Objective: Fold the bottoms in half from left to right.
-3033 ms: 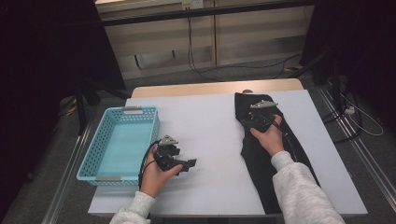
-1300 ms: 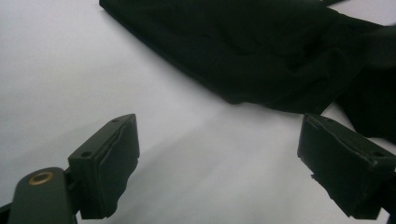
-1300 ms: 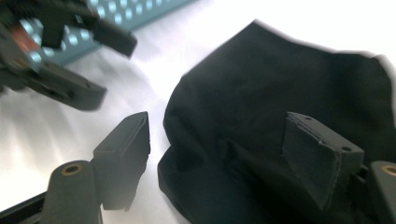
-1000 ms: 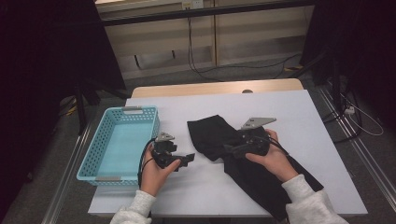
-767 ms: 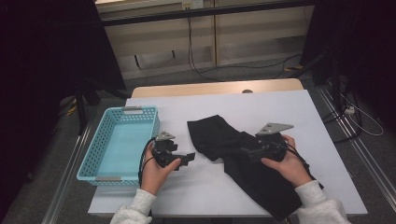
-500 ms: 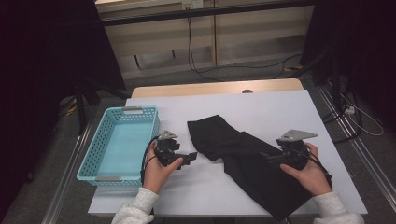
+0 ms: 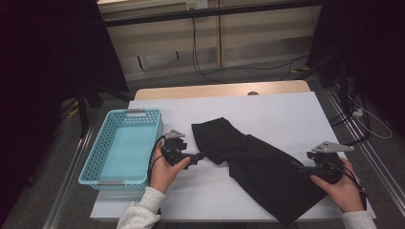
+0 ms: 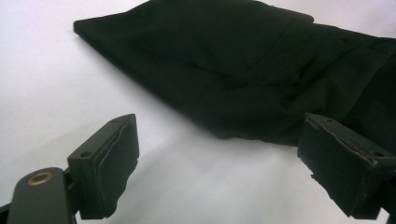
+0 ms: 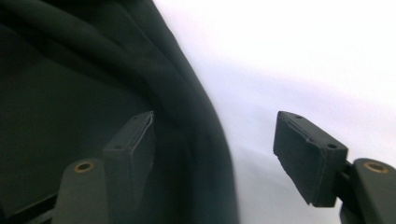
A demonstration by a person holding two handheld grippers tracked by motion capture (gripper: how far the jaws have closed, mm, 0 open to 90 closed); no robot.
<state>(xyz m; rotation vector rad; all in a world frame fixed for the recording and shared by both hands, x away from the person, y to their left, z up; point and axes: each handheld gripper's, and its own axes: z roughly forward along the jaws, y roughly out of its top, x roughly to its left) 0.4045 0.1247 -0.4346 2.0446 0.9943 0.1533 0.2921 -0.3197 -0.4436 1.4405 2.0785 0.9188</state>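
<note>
A black cloth (image 7: 258, 167) lies slantwise across the white table (image 7: 286, 114), one folded end near the table's middle and the rest running toward the near right edge. The left gripper (image 7: 199, 156) rests low on the table just beside the folded end, its jaws spread wide with nothing between them — in the left gripper view the cloth (image 8: 243, 70) lies just ahead of the pads (image 8: 116, 158), apart from them. The right gripper (image 7: 298, 167) sits at the cloth's right border near the table's right side; its jaws have just been closing but stand apart, pinching nothing. In the right gripper view one jaw is over the cloth (image 9: 93, 84) and the other over bare table, with the cloth's edge between them. A blue basket (image 7: 143, 114) stands at the table's left — beside the left hand (image 7: 165, 171).
</note>
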